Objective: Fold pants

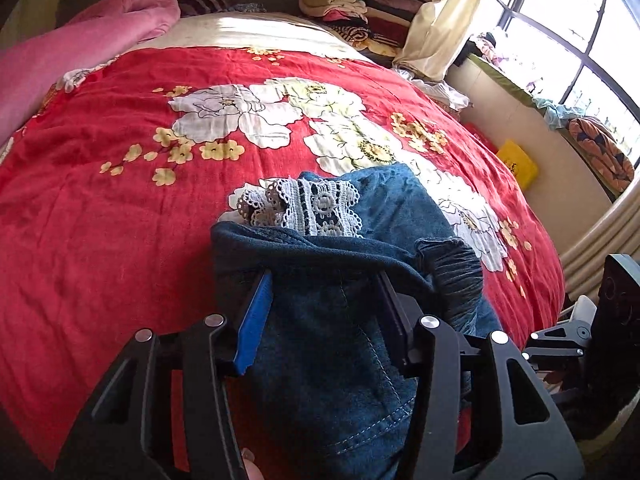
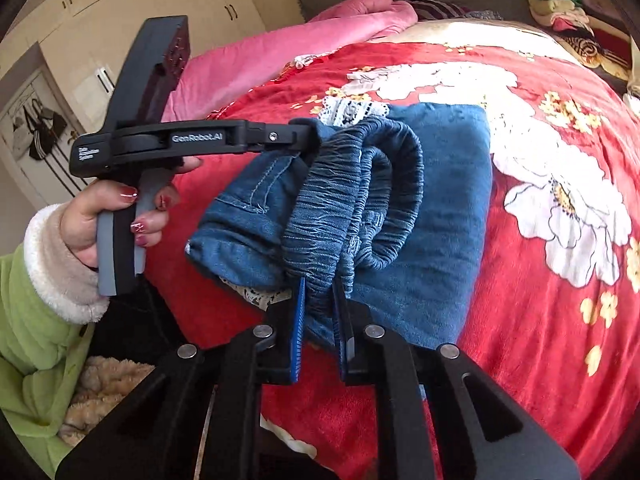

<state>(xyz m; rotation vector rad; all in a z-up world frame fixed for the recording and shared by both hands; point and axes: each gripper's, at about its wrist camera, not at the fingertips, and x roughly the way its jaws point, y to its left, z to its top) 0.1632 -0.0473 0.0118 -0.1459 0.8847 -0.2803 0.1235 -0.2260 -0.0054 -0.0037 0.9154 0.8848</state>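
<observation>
The blue denim pants (image 2: 420, 216) lie folded on the red floral bedspread (image 2: 560, 320), with white lace trim (image 2: 352, 110) at the far end. My right gripper (image 2: 320, 300) is shut on the elastic waistband (image 2: 360, 216) at the near edge. My left gripper (image 1: 324, 276) holds a bunched fold of the pants (image 1: 332, 340) between its jaws; it also shows in the right wrist view (image 2: 308, 132), clamped on the denim's left side. The lace trim (image 1: 312, 208) peeks out just beyond its fingers.
A pink quilt (image 1: 60, 52) lies at the bed's far left. Stacked folded clothes (image 1: 348, 8) sit at the headboard. A curtain (image 1: 440, 24) and window are on the right, with a yellow bag (image 1: 516, 164) beside the bed.
</observation>
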